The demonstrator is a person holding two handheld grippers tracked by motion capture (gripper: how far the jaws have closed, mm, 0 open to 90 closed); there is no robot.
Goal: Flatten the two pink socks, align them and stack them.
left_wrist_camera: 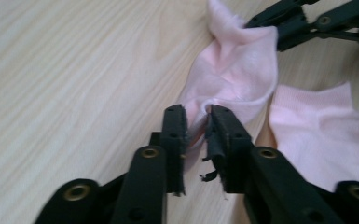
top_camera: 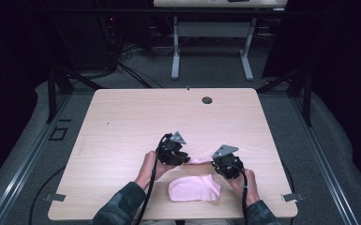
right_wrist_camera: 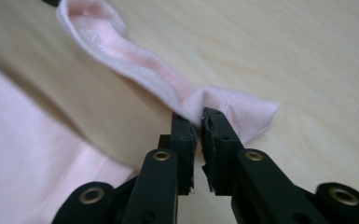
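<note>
A pink sock stretches between my two grippers, low over the wooden table. My left gripper has one end of this sock between its jaws. In the left gripper view the gripper stands slightly open, the cloth loose in the gap. My right gripper is shut on the other end; its jaws pinch the sock at a bunched fold. A second pink sock lies flat near the table's front edge, also in the gripper views.
A round cable hole sits near the table's far edge. Bare wood spreads to the left and far side of the grippers. Beyond the table stands another desk's white frame on grey carpet.
</note>
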